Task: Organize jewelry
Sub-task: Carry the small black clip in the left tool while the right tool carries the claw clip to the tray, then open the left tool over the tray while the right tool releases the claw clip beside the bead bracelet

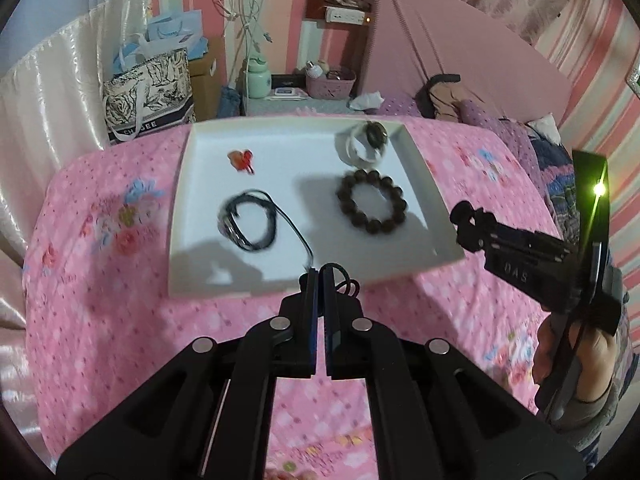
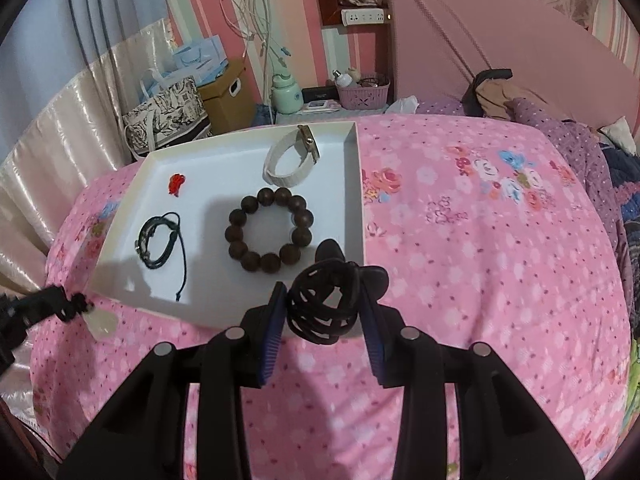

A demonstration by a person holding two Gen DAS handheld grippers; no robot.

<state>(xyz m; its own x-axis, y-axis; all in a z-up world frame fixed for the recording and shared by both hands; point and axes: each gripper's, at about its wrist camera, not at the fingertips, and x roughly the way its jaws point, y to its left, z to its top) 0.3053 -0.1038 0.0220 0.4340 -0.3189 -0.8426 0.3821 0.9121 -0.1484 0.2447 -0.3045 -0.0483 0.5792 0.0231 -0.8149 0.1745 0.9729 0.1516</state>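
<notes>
I see a white tray (image 2: 356, 168) lying on a bed with a pink flowered bedspread (image 2: 480, 260). In the tray, a brown bead bracelet (image 2: 267, 229) lies near the middle. Beyond it, toward the far right corner, a watch with a white band (image 2: 290, 158) rests on its side. A black cord bracelet (image 2: 160, 242) lies on the left, with one loose strand trailing toward the near rim. A small red trinket (image 2: 177, 183) sits farther back on the left, well apart from the rest.

My right hand-held gripper (image 2: 324, 304) has its jaws clamped on a bundle of black hair ties (image 2: 322, 304), held above the near right corner of the tray. The blue pads press on the bundle from both sides.

My left hand-held gripper (image 1: 320, 280) has its jaws together, just past the near rim of the tray. A thin black loop (image 1: 344, 280) shows at its tips; I cannot tell whether it is truly pinched there. From the right wrist view this gripper appears at the left edge, beside the tray's near left corner.

Behind the bed stand a patterned shopping bag (image 2: 168, 114), a cardboard box (image 2: 228, 96), a mint-green jar (image 2: 286, 96) and a lilac basket (image 2: 362, 94).
</notes>
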